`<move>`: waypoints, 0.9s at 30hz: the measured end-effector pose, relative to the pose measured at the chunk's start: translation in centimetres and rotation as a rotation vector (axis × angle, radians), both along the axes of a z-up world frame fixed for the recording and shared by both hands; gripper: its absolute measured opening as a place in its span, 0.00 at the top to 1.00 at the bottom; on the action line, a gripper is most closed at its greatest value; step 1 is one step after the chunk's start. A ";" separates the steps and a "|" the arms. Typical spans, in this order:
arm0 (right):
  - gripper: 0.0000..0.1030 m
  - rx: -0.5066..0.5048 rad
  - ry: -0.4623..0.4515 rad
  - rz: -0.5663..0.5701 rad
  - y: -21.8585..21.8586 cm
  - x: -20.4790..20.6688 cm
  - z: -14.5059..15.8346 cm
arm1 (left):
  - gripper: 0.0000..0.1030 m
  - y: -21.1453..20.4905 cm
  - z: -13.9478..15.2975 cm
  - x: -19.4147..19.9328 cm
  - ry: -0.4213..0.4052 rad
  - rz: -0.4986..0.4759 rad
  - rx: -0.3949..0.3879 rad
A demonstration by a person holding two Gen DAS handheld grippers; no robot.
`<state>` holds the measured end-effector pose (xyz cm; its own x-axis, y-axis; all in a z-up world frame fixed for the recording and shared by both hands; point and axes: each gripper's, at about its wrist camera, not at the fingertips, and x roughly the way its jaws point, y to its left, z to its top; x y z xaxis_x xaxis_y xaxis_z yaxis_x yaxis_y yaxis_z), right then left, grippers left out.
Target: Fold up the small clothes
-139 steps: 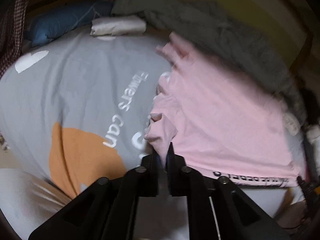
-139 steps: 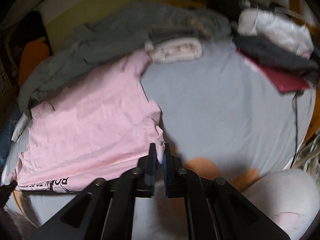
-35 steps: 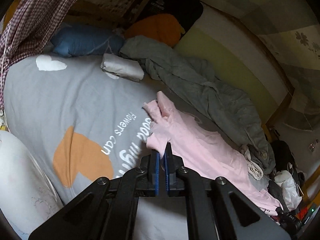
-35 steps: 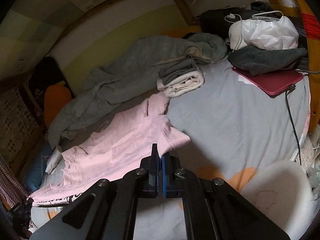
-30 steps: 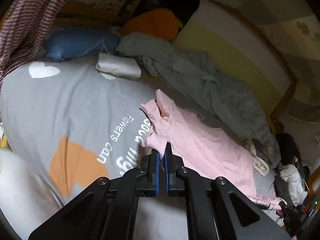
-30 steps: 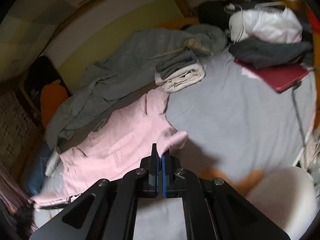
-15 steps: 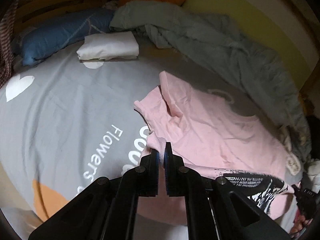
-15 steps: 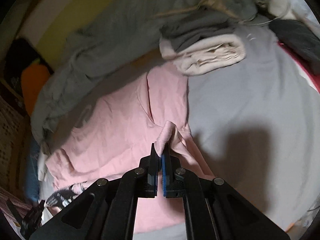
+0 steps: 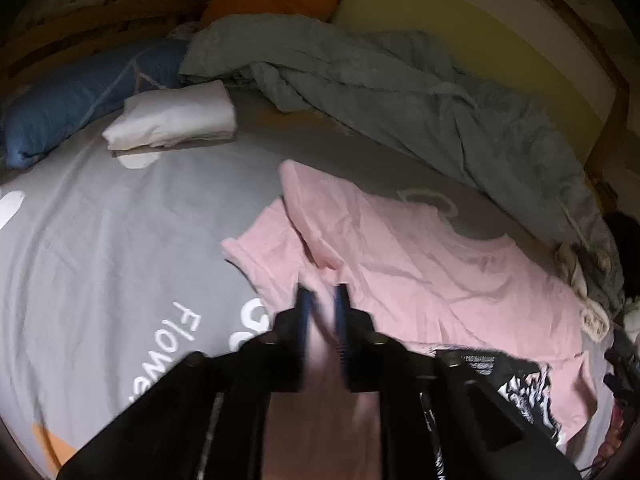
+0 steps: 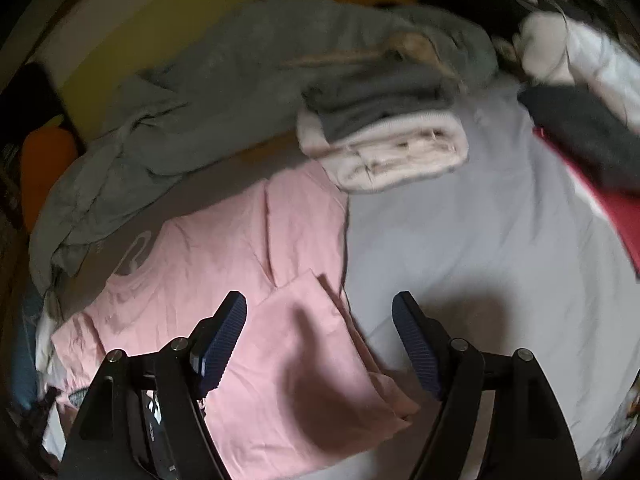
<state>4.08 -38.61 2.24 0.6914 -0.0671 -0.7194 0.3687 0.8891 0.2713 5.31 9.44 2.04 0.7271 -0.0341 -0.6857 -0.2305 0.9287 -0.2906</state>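
A pink T-shirt (image 9: 420, 264) lies on the grey printed bedsheet (image 9: 100, 240), with its lower part doubled over the body. My left gripper (image 9: 320, 296) hovers low over the shirt's left side. Its jaws are opening, blurred, with a fold of pink cloth still in the narrow gap and no pad pressing on it. In the right wrist view the pink T-shirt (image 10: 240, 248) shows a folded flap under my right gripper (image 10: 320, 308). That gripper's jaws are opening wide, and the cloth lies loose on the bed beneath them. A black print shows at the shirt's hem near the left gripper.
A folded white cloth (image 9: 172, 120) and a blue pillow (image 9: 72, 92) lie at the far left. A rumpled grey blanket (image 9: 400, 88) runs along the back. A folded grey-and-cream stack (image 10: 384, 136) touches the shirt's far corner. Dark clothes (image 10: 580, 132) and a red flat thing (image 10: 600, 200) are at right.
Both grippers carried the shirt's edge forward and down over its body. Both were shut on the cloth; now the right has let go and stands wide, and the left has parted.
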 end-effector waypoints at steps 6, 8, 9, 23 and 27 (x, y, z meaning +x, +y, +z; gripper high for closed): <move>0.26 -0.140 -0.090 0.285 5.9 -3.5 0.9 | 0.56 -1.0 2.3 -5.1 -0.130 -0.022 0.119; 0.26 -0.102 -0.159 0.314 8.3 -5.2 0.1 | 0.56 -2.9 1.6 -6.5 -0.118 -0.134 0.115; 0.26 -0.097 -0.176 0.333 9.3 -5.7 -0.2 | 0.56 -3.8 1.0 -7.0 -0.117 -0.189 0.098; 0.26 -0.235 -0.088 0.424 16.0 -7.5 -6.9 | 0.56 -8.6 -5.6 -9.3 -0.070 -0.257 0.162; 0.26 -0.288 -0.114 0.412 16.3 -9.3 -6.8 | 0.56 -9.0 -5.4 -10.4 -0.085 -0.234 0.190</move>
<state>-5.22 -22.28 -4.53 0.7749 0.0432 -0.6306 -0.0458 0.9989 0.0121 -5.14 0.45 -3.31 0.7698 -0.0846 -0.6327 0.0139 0.9932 -0.1159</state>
